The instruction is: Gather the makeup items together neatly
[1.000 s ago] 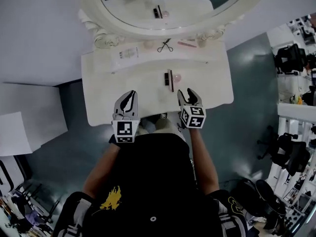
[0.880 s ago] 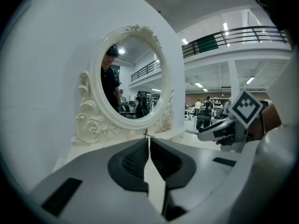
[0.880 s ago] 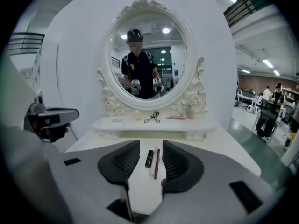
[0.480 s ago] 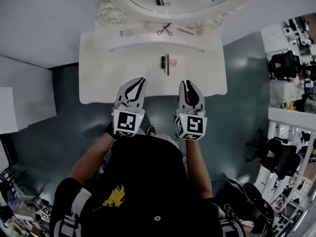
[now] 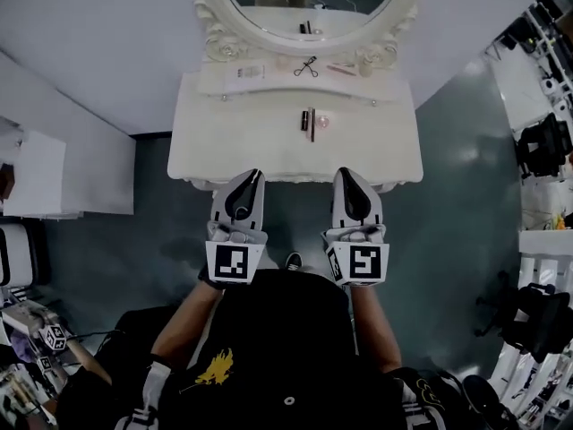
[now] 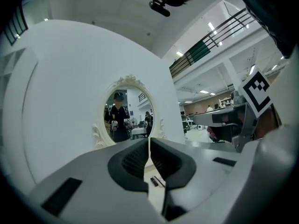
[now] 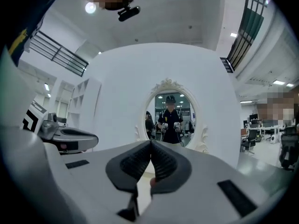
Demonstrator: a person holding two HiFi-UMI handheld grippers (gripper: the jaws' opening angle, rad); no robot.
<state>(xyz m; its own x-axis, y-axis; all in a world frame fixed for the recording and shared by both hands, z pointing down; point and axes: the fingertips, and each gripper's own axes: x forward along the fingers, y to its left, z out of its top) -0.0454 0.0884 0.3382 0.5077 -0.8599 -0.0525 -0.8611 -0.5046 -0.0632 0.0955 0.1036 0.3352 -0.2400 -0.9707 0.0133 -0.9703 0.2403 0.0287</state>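
Note:
A dark lipstick-like stick and a pink round item lie together mid-table on the white dressing table. On its raised back shelf sit an eyelash curler, a pink stick and a white tube. My left gripper and right gripper hover level, side by side, just off the table's near edge. Both are shut and empty. The right jaws have just been closing, with nothing between them. The left gripper and right gripper face the mirror.
An oval mirror in an ornate white frame stands behind the shelf and reflects the person. White walls flank the table. A white cabinet stands at the left. Office chairs and clutter fill the right side.
Both grippers have drawn back from over the tabletop to in front of its near edge and have risen. The right jaws have gone from open to shut.

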